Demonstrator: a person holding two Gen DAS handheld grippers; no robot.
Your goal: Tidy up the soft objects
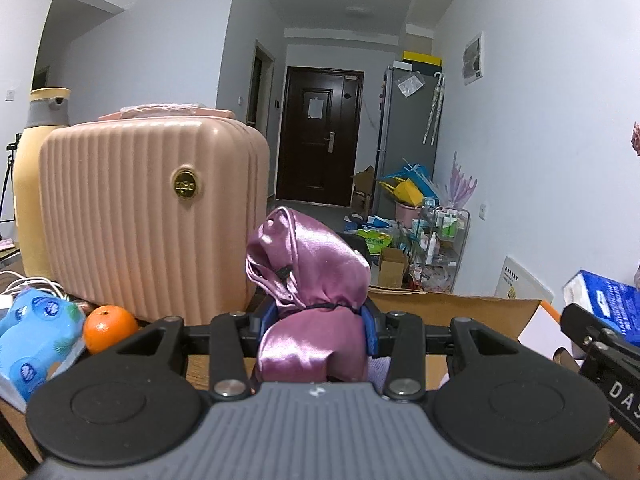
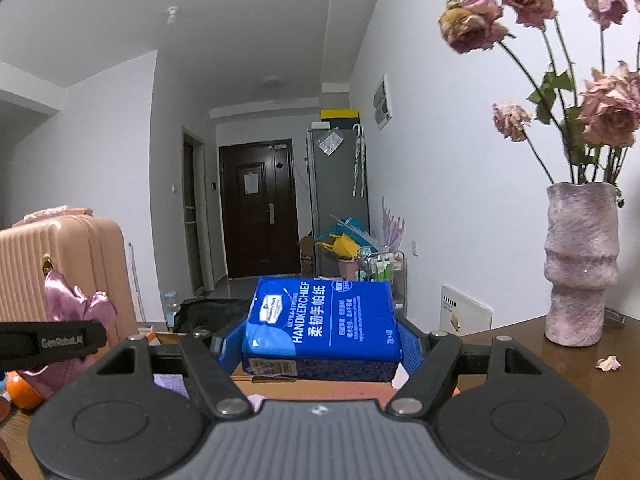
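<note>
My left gripper (image 1: 316,322) is shut on a shiny purple satin bundle (image 1: 308,264), pinched at its waist between the blue pads and held up above an open cardboard box (image 1: 460,304). My right gripper (image 2: 318,346) is shut on a blue handkerchief tissue pack (image 2: 324,322), gripped flat by its two sides and held above the table. In the right wrist view the purple bundle (image 2: 76,304) and the left gripper's finger (image 2: 52,342) show at the left edge. In the left wrist view the tissue pack (image 1: 604,304) and part of the right gripper (image 1: 600,348) appear at the right edge.
A ribbed pink suitcase (image 1: 152,216) stands at the left on the table, with an orange (image 1: 109,328) and a blue soft pack (image 1: 36,336) before it. A pink vase of dried roses (image 2: 580,260) stands at the right on the brown table (image 2: 520,344). A cluttered hallway lies behind.
</note>
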